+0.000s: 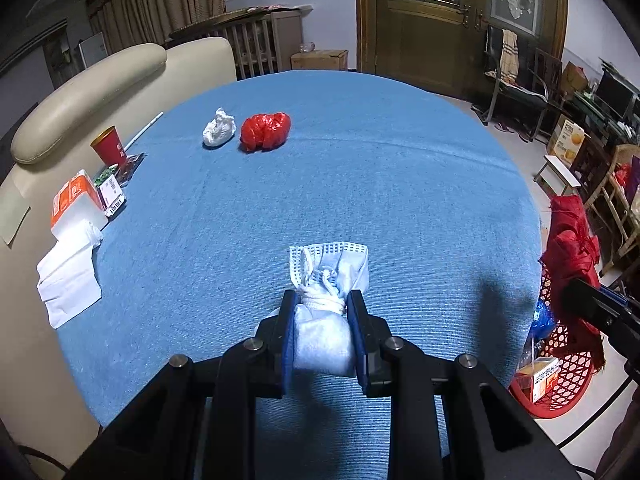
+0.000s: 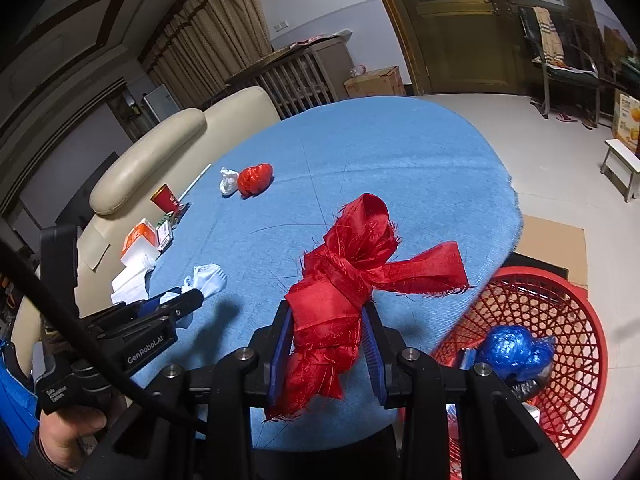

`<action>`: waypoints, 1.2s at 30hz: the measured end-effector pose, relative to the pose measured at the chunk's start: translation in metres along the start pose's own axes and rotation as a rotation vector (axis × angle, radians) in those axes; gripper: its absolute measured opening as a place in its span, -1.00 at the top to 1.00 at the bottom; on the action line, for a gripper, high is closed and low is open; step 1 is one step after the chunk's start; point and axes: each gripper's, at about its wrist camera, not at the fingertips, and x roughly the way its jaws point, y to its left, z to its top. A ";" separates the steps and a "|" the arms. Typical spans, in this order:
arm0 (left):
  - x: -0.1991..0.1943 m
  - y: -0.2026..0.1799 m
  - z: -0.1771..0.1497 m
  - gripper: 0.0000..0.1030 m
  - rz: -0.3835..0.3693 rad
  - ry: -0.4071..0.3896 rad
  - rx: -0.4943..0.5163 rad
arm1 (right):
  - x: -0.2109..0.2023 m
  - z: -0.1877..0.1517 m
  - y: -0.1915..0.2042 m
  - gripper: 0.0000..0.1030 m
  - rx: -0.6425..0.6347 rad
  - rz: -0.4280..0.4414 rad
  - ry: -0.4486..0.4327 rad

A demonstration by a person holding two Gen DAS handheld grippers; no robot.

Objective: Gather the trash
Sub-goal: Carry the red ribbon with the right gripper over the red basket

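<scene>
My left gripper [image 1: 323, 300] is shut on a rolled-up white face mask [image 1: 326, 280], held just above the blue tablecloth [image 1: 360, 184]. My right gripper [image 2: 326, 312] is shut on a knotted red ribbon [image 2: 352, 264], near the table's right edge. Beside that edge on the floor stands a red mesh basket [image 2: 560, 312] with a crumpled blue wrapper [image 2: 512, 350] and other trash in it. A crumpled white tissue [image 1: 218, 129] and a scrunched red plastic bag [image 1: 265, 131] lie side by side at the far left of the table. The left gripper with the mask [image 2: 206, 280] shows in the right wrist view.
Along the table's left edge are a red paper cup [image 1: 110, 147], a white straw [image 1: 144, 131], an orange tissue pack [image 1: 76, 204], small packets [image 1: 114, 188] and a loose white napkin [image 1: 68, 276]. A beige sofa [image 1: 80, 92] stands behind them. A small white stool [image 2: 622, 168] stands on the floor at right.
</scene>
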 end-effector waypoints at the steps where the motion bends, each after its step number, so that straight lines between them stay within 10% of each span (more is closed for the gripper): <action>1: 0.000 -0.002 0.000 0.49 -0.001 0.001 0.004 | -0.001 -0.001 -0.002 0.31 0.005 -0.002 0.000; 36: -0.010 -0.044 0.008 0.50 -0.019 -0.018 0.097 | -0.063 -0.012 -0.062 0.31 0.090 -0.070 -0.078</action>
